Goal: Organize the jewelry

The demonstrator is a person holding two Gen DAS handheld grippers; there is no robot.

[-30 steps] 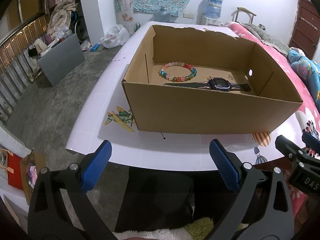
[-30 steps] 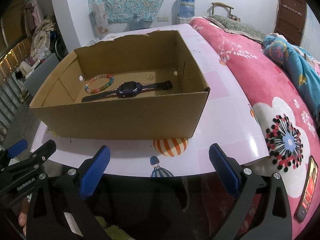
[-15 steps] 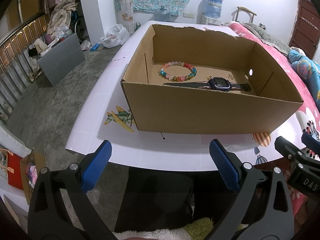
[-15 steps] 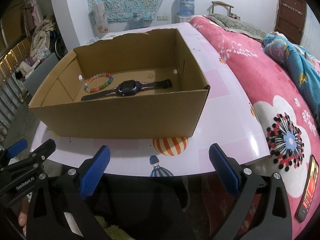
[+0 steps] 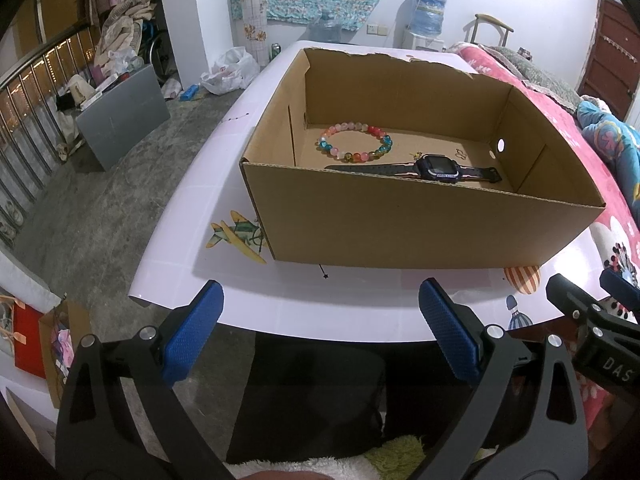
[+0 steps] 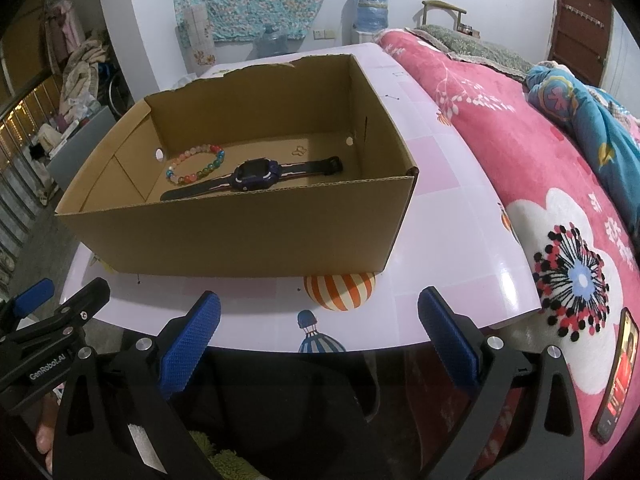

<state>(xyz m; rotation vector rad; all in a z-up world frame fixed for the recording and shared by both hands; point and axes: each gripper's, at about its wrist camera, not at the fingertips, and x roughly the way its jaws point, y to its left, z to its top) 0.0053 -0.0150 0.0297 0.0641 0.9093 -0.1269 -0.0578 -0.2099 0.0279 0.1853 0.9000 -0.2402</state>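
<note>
An open cardboard box [image 5: 420,226] [image 6: 240,236] stands on a white patterned table [image 5: 188,216] [image 6: 440,216]. On its floor lie a bracelet of coloured beads [image 5: 354,142] [image 6: 196,164] and a dark smartwatch with a black strap [image 5: 438,169] [image 6: 256,178]. My left gripper [image 5: 322,332] hangs open at the table's near edge, in front of the box. My right gripper [image 6: 318,334] is open too, level with the box's right half. Neither holds anything. Each gripper shows at the side of the other's view.
A bed with a pink flowered blanket [image 6: 540,168] runs along the table's right side, a phone [image 6: 616,384] lying on it. Left of the table are a concrete floor, a grey board [image 5: 120,120], bags and a railing. A water dispenser [image 5: 428,16] stands by the far wall.
Almost nothing differs: both views shift very slightly, and the box, bracelet and watch lie as before. Both grippers stay open.
</note>
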